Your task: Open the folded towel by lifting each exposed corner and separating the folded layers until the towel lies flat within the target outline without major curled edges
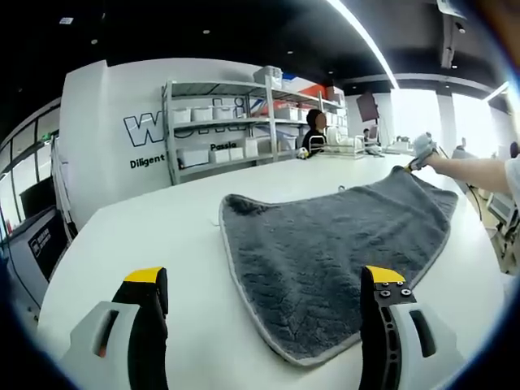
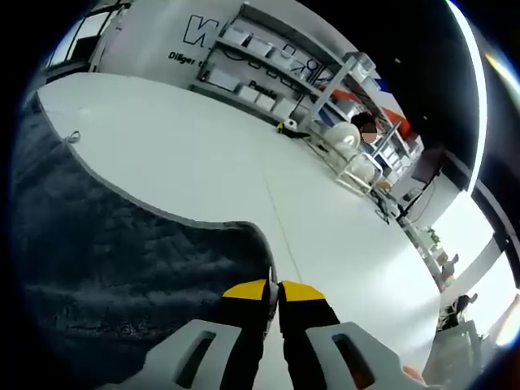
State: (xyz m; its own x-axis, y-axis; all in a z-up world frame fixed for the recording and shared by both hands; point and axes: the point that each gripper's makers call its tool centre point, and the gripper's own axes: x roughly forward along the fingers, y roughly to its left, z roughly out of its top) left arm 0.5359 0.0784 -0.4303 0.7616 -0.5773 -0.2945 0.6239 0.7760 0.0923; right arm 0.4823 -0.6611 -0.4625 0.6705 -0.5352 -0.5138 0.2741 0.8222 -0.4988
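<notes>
A dark grey towel (image 1: 333, 244) with a pale hem lies spread on the white table (image 1: 162, 236), one corner curled near its left end. My left gripper (image 1: 264, 284) hangs open above the towel's near edge, nothing between its yellow-tipped jaws. At the far right, my right gripper (image 1: 416, 160) holds the towel's far corner, a person's arm behind it. In the right gripper view my right gripper (image 2: 274, 290) is shut on the towel's (image 2: 106, 260) corner hem, the fabric stretching away to the left.
Metal shelves (image 1: 244, 122) with white bins stand beyond the table's far edge. A person (image 1: 315, 130) sits at the back by a dish rack (image 2: 357, 171). The table's left edge (image 1: 73, 244) drops off beside dark equipment.
</notes>
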